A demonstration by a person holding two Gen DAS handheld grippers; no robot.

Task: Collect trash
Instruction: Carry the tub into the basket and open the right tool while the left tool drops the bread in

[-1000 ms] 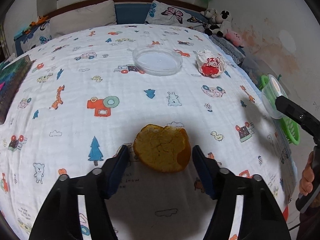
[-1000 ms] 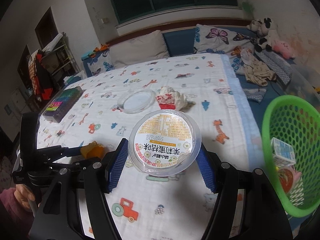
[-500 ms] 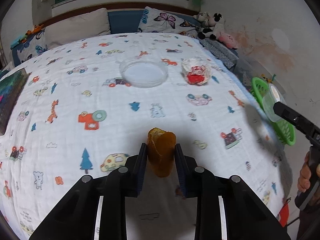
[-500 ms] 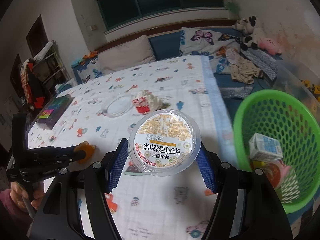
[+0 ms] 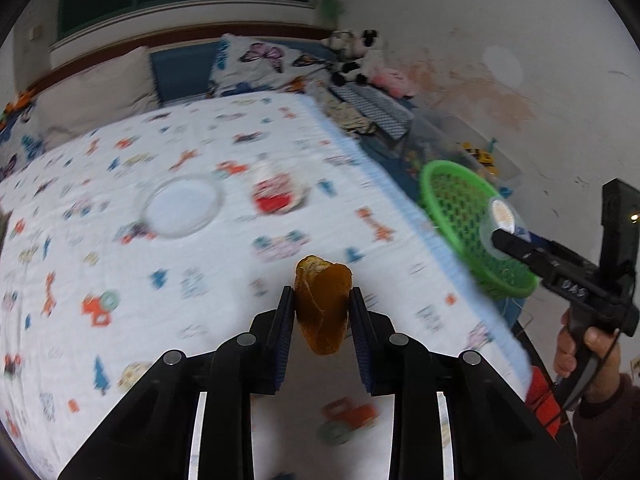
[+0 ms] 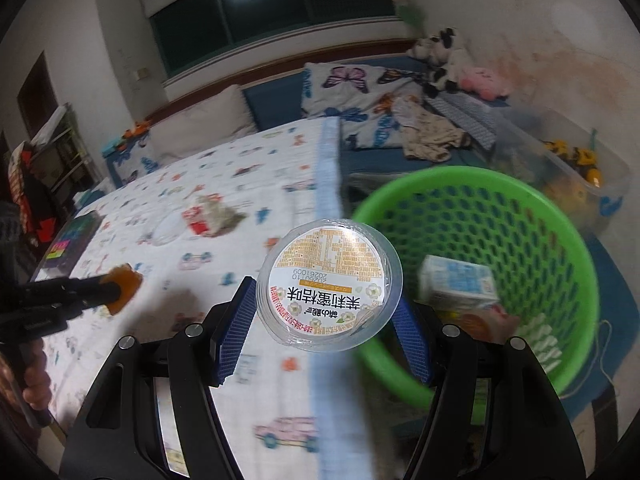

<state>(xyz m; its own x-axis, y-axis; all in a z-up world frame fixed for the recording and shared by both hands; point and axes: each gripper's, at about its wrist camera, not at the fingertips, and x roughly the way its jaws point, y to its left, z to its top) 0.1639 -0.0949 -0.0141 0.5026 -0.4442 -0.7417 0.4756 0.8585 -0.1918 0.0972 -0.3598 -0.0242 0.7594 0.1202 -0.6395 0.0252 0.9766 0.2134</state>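
Observation:
My left gripper (image 5: 322,312) is shut on an orange peel (image 5: 323,306), folded between the pads and lifted above the patterned bed sheet (image 5: 120,264). In the right wrist view the same peel (image 6: 124,288) shows at the left, held off the sheet. My right gripper (image 6: 326,304) is shut on a clear plastic cup (image 6: 330,280) with a printed foil lid, held beside the near rim of the green basket (image 6: 560,216). The basket (image 5: 452,196) stands off the bed's right edge and holds a small carton (image 6: 460,284) and wrappers.
A clear plastic lid (image 5: 182,206) and a crumpled red-and-white wrapper (image 5: 276,196) lie on the sheet. Pillows and plush toys (image 5: 352,56) line the headboard. A clear toy bin (image 6: 568,164) sits behind the basket. A dark box (image 6: 74,240) lies at the bed's left edge.
My left gripper closed on the orange peel, lifted it off the sheet and swung right toward the basket. My right gripper carried the cup rightward to the basket's rim.

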